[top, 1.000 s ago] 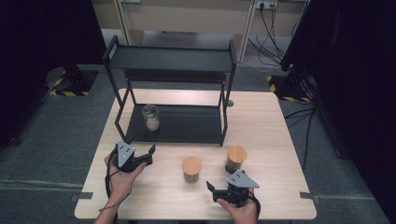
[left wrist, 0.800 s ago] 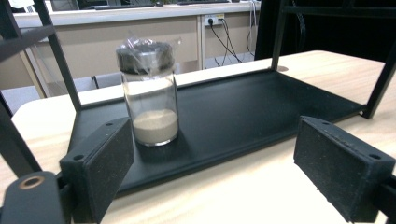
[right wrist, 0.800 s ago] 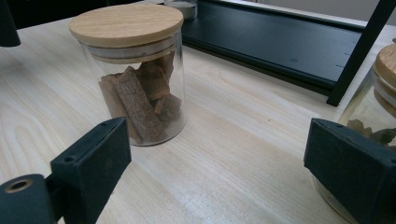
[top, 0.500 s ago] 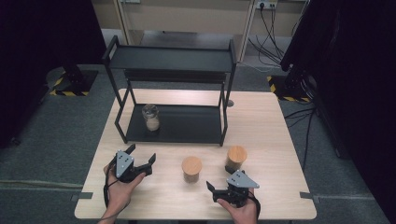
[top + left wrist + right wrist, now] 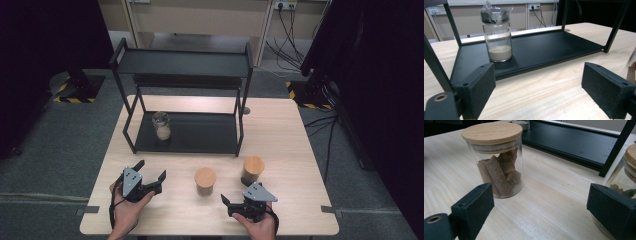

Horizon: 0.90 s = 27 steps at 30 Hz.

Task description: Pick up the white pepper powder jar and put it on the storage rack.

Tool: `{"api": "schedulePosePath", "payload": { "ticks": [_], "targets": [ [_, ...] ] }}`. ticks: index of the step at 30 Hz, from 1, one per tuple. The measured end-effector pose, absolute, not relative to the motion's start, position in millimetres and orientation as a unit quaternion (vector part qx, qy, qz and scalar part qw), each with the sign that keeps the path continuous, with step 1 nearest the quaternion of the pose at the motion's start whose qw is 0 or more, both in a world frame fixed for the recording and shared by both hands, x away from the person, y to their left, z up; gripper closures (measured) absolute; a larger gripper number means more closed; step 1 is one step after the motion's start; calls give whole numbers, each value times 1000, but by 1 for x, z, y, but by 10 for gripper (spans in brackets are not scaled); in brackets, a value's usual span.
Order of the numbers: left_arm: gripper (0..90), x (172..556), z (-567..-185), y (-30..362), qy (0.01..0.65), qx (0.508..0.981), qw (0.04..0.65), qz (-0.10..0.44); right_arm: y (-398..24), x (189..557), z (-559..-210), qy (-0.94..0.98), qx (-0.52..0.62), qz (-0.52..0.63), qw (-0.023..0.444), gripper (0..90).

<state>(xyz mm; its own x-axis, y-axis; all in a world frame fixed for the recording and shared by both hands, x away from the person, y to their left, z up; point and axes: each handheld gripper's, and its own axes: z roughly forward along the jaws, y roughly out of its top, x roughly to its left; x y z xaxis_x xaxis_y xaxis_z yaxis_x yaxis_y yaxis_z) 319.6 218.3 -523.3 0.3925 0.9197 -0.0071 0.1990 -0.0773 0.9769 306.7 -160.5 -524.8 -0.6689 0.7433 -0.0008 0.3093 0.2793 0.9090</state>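
A glass jar of pale powder (image 5: 161, 125) (image 5: 498, 35) with a dark lid stands on the lower shelf of a black two-tier rack (image 5: 200, 134) (image 5: 541, 48). Two wooden-lidded jars stand on the table in front of the rack. The middle jar (image 5: 205, 180) (image 5: 496, 157) holds brown bark pieces, and the right jar (image 5: 253, 169) (image 5: 627, 167) is partly cut off in the right gripper view. My left gripper (image 5: 151, 170) (image 5: 541, 93) is open and empty, facing the powder jar from a distance. My right gripper (image 5: 235, 192) (image 5: 539, 212) is open and empty, low on the table, facing the gap between the two wooden-lidded jars.
The rack's upper shelf (image 5: 182, 62) is bare and its legs (image 5: 616, 25) frame the lower shelf. The light wooden table (image 5: 295, 135) has free room at right. Cables and dark stands lie on the floor beyond the table.
My left gripper has drawn back toward the table's near edge and sunk a little. The right gripper and all jars have stayed put.
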Motion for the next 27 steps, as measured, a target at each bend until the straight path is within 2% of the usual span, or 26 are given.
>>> {"api": "schedulePosePath", "payload": {
  "ticks": [27],
  "targets": [
    [111, 295, -533, 217, 438, 651, 531, 320, -160, 307, -525, 770, 341, 492, 221, 76]
  ]
}}
